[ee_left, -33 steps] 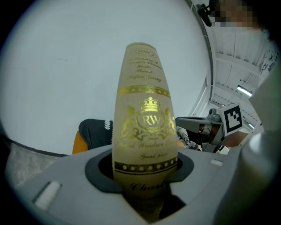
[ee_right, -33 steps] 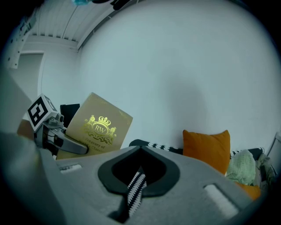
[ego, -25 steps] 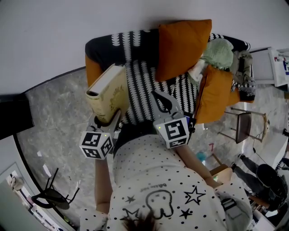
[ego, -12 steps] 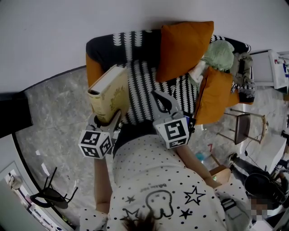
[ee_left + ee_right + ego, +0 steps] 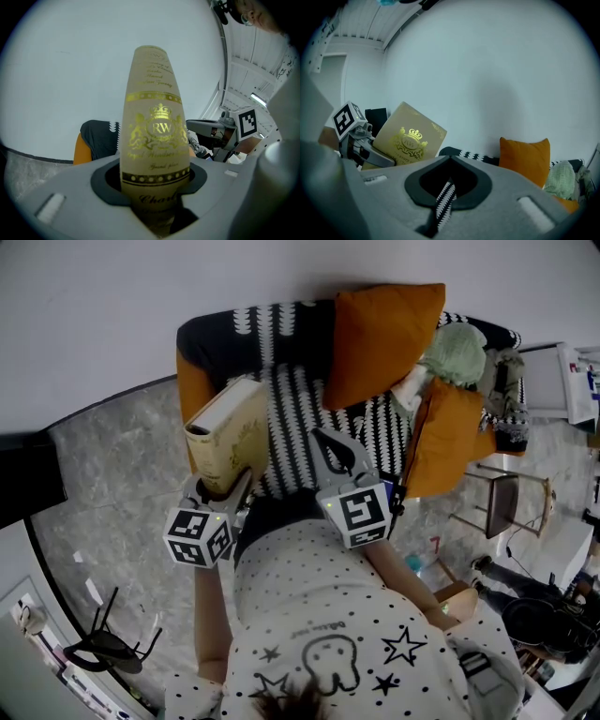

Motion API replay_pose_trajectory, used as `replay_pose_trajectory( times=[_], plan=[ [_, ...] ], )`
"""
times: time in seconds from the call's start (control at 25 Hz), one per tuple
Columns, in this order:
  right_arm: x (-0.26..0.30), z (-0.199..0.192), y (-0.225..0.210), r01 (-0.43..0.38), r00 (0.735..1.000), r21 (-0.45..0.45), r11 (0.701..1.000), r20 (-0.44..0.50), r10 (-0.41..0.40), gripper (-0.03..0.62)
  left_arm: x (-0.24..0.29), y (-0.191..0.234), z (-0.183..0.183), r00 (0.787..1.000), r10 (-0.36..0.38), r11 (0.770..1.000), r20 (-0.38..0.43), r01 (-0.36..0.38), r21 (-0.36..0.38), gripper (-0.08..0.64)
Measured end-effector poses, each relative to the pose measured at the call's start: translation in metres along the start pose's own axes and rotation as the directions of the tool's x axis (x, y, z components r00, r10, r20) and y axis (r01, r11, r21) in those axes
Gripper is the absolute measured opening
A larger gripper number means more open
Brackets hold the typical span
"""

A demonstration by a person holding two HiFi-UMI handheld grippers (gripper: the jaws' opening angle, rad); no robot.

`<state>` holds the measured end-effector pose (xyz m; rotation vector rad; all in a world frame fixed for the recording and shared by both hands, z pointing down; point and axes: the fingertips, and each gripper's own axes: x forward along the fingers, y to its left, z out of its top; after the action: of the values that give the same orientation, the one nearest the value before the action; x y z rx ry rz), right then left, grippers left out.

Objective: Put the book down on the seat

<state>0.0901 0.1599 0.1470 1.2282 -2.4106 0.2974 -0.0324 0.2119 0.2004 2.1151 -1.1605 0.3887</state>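
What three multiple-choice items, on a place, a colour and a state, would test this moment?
1. Where is the book? A) flat on the seat B) held up in the left gripper C) on the floor
2. What colour is the big upright cushion? A) orange B) blue C) white
3. How is the left gripper? A) open, empty B) shut on a cushion C) shut on the book
B: the head view shows it upright in the gripper, not lying on the seat. A: plainly orange. C: its jaws clamp the book's lower end.
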Motion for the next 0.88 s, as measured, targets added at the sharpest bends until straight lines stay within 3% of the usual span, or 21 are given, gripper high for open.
replay_pose_trajectory(
  times=[0.88],
  plan=[
    [0.007,-0.023,0.003,-0.006,0.998,0.020,1.000,-0.058,0.007,-0.006,0.047,0.011,-0.038,0.990,-0.086,0.994,-0.111,0.078,-0.075,0.229]
  ],
)
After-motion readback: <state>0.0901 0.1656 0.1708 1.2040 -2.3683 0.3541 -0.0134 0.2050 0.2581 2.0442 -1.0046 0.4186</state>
